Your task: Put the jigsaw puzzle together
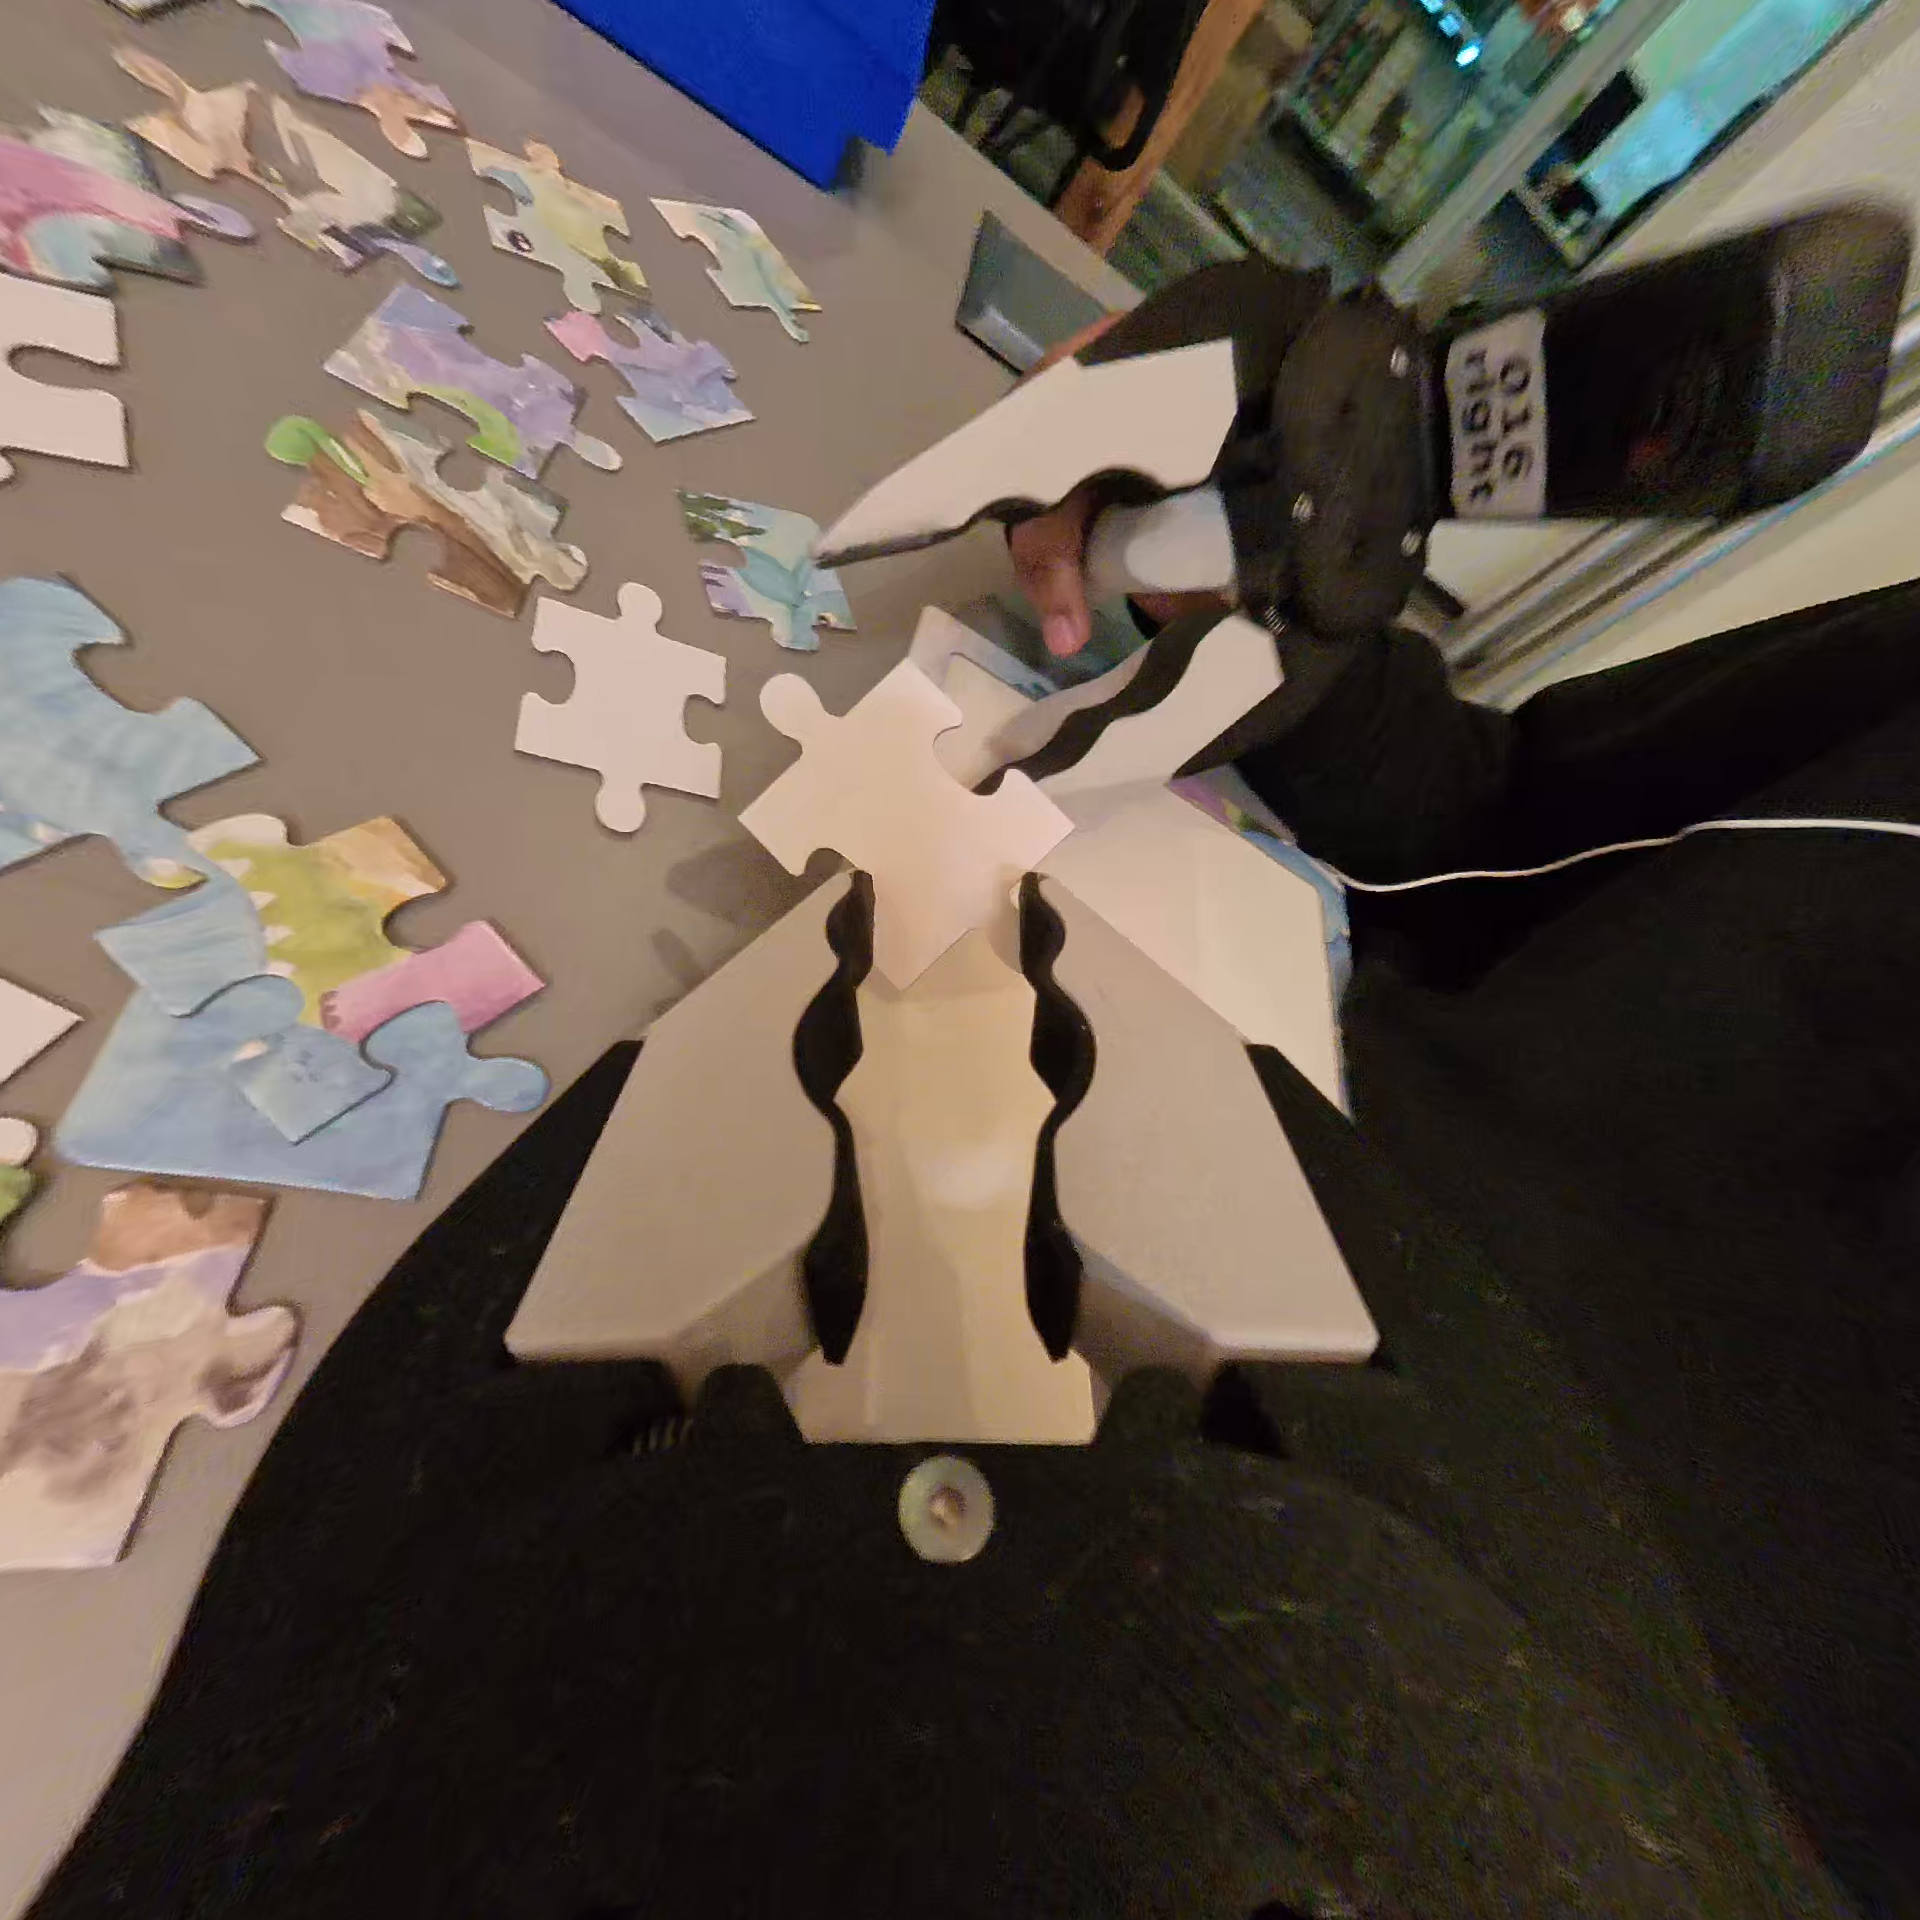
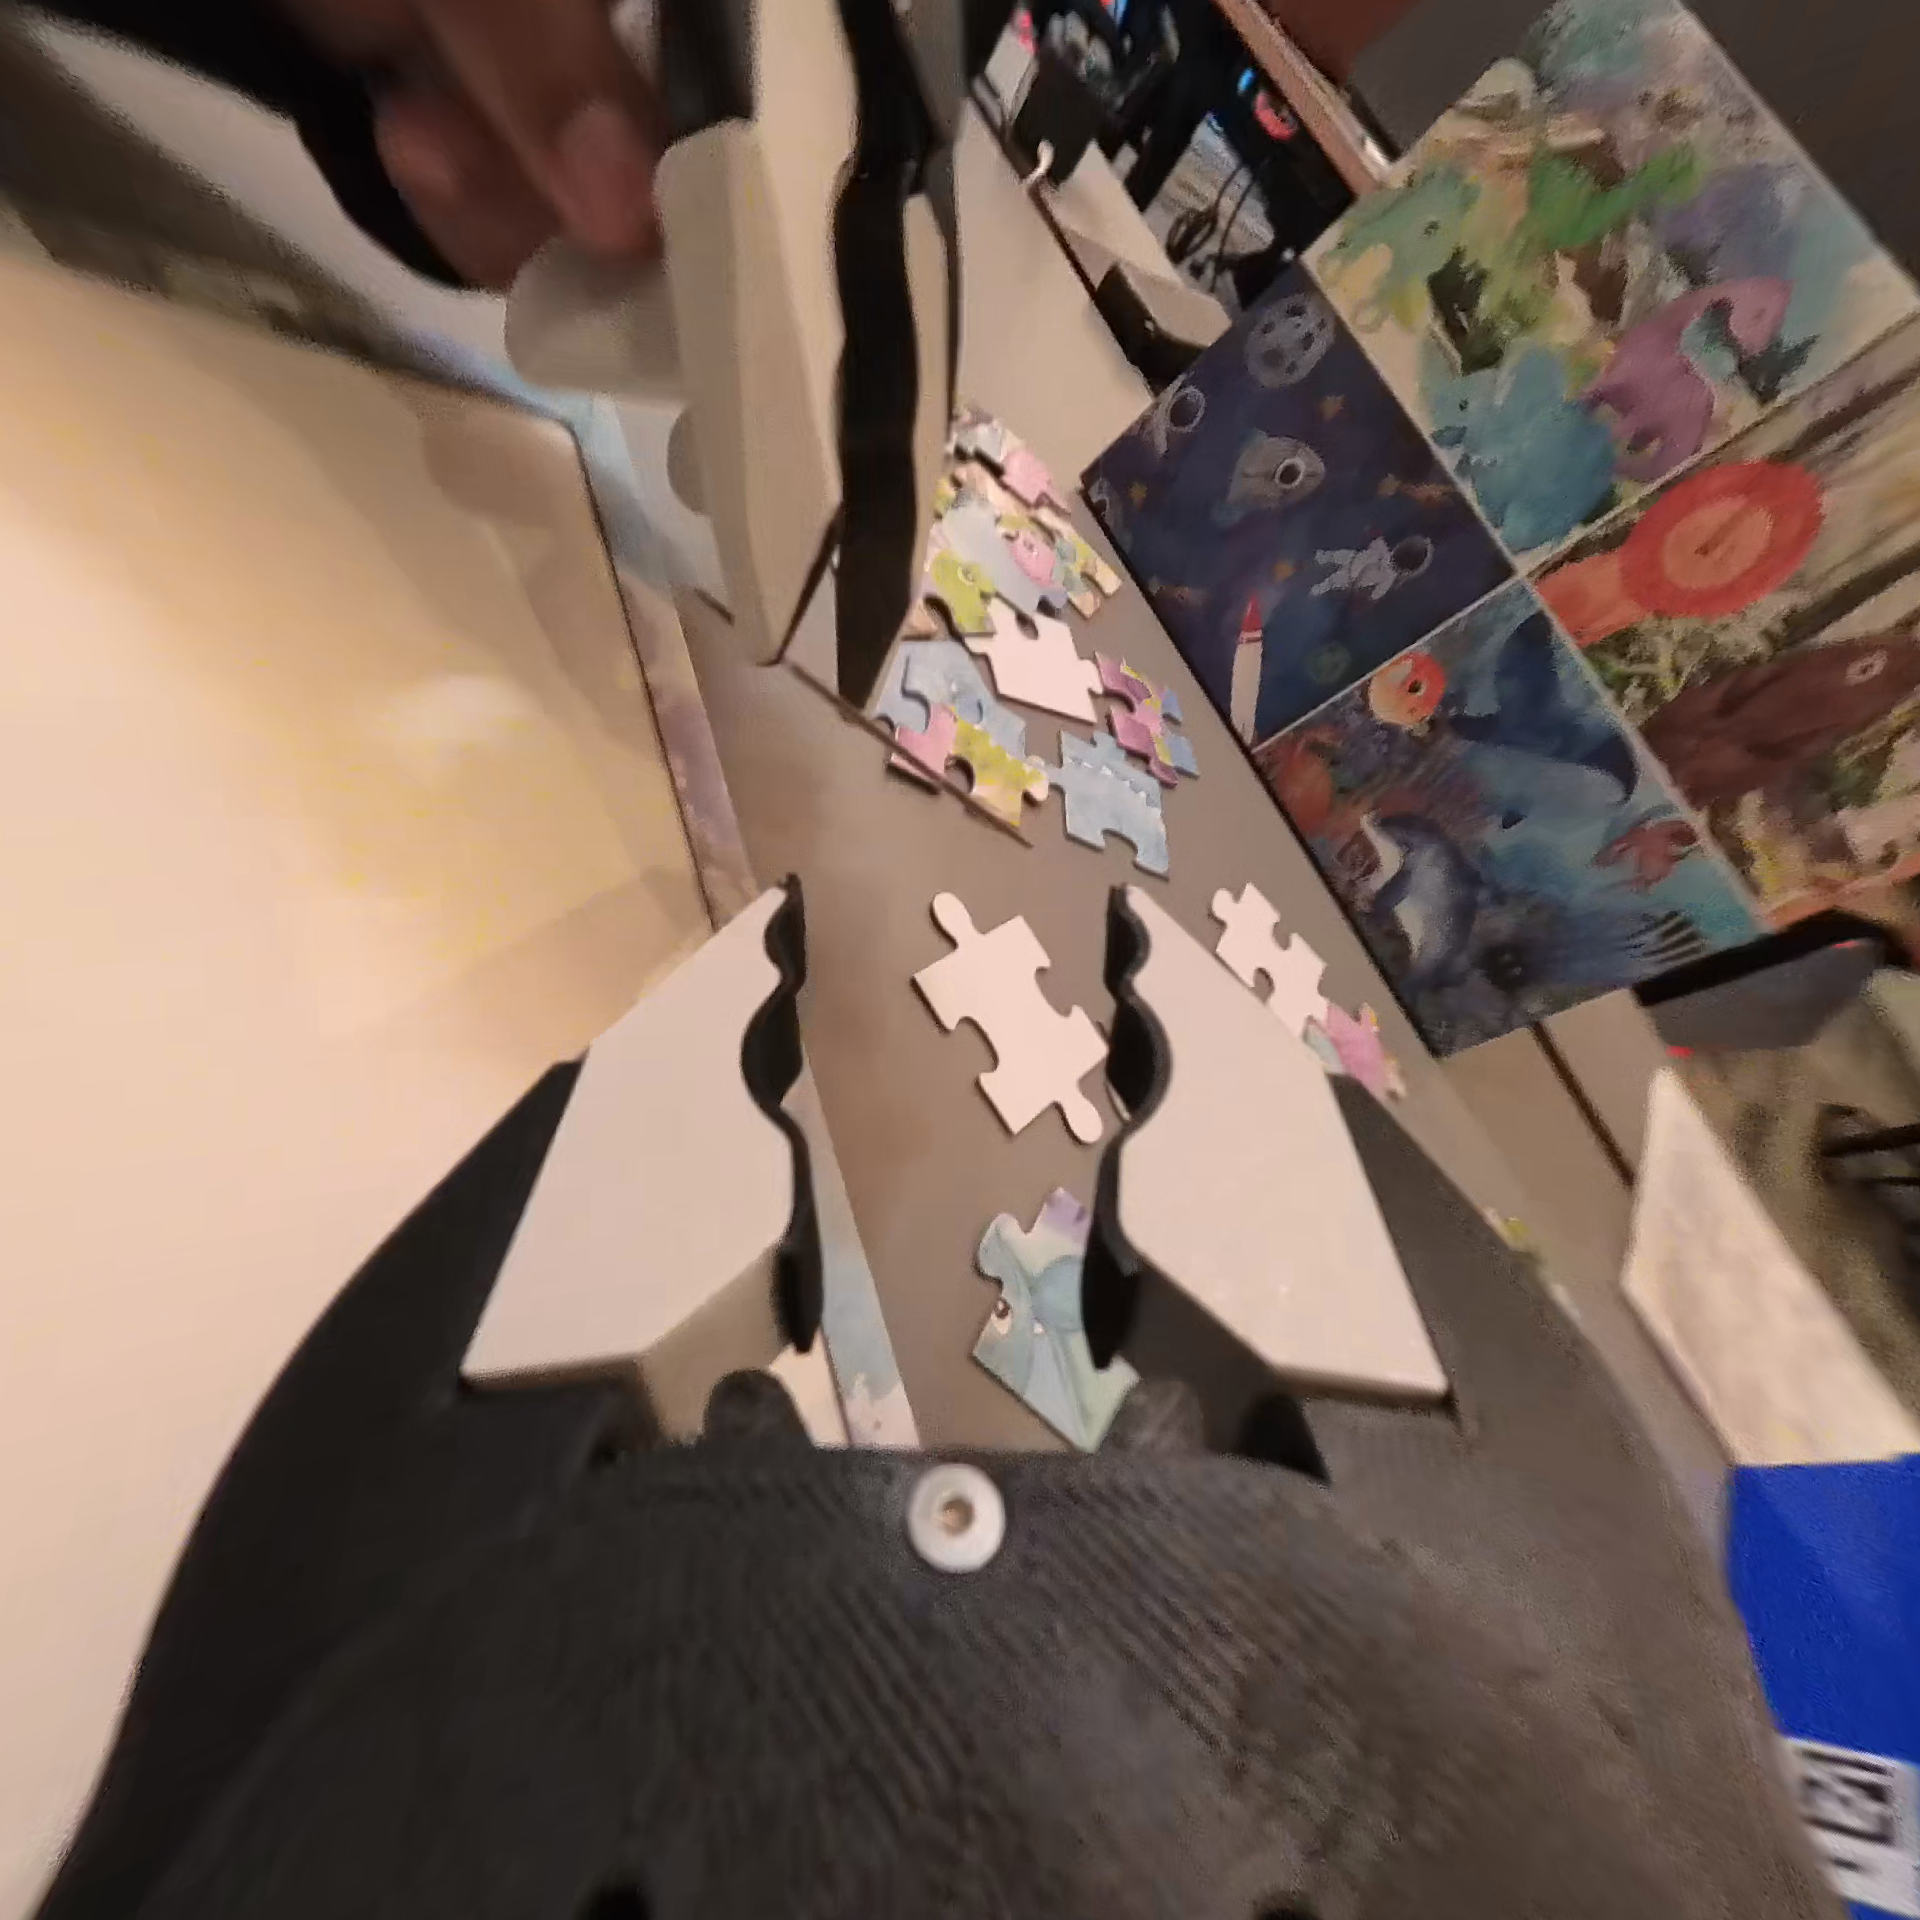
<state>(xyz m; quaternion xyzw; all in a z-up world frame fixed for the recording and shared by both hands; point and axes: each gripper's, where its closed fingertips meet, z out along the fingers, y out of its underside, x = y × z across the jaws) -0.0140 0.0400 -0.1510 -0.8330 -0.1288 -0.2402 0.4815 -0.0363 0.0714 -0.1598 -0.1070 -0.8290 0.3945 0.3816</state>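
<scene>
My left gripper (image 1: 940,883) is shut on a white, face-down puzzle piece (image 1: 904,810) and holds it a little above the grey table (image 1: 416,644). My right gripper (image 1: 909,665) is wide open at the upper right, and its lower fingertip (image 1: 997,779) touches that piece's edge. In the right wrist view my right gripper (image 2: 954,899) is open and empty over another white piece (image 2: 1008,1029) that lies on the table. The held piece shows blurred at the top left of that view (image 2: 582,322). Several coloured pieces (image 1: 457,416) lie loose, some joined (image 1: 301,966).
A white face-down piece (image 1: 623,717) lies just left of the held one. A large white sheet (image 1: 1195,904) lies under the grippers. A picture box (image 2: 1558,571) stands along the table's right side, a blue box (image 1: 769,73) at the back. A blue piece (image 2: 1039,1320) lies beneath my right finger. The gap from one gripper's tips to the other's is roughly 5 cm.
</scene>
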